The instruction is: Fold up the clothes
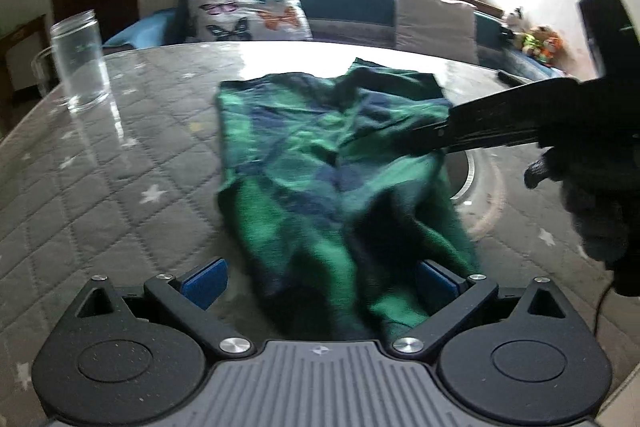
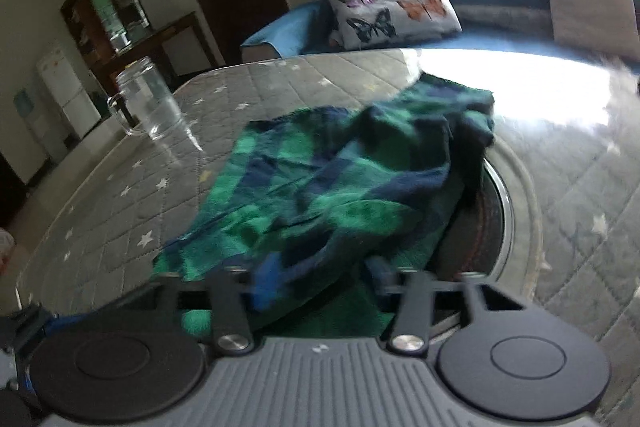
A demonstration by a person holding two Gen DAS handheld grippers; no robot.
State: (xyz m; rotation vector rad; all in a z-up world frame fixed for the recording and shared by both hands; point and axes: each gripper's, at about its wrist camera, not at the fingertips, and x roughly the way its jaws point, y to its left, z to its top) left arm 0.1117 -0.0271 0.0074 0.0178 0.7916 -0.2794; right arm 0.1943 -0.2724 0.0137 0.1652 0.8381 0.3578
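A green and blue checked garment (image 1: 320,155) lies crumpled on the grey quilted table top (image 1: 120,187). My left gripper (image 1: 320,281) hangs over the garment's near end with its blue pads (image 1: 204,283) spread wide. The cloth runs between them without being pressed. My right gripper (image 1: 404,143) comes in from the right, carried by a gloved hand (image 1: 592,195), and its tips sit at the garment's right edge. In the right wrist view that right gripper (image 2: 320,279) is narrowed on a fold of the garment (image 2: 328,187), which bunches up over its fingers.
A clear glass mug (image 1: 82,63) (image 2: 150,103) stands at the table's far left. A round metal-rimmed disc (image 1: 472,171) (image 2: 502,211) is set into the table, partly under the garment's right side. A sofa with a butterfly pillow (image 1: 252,11) lies beyond the far edge.
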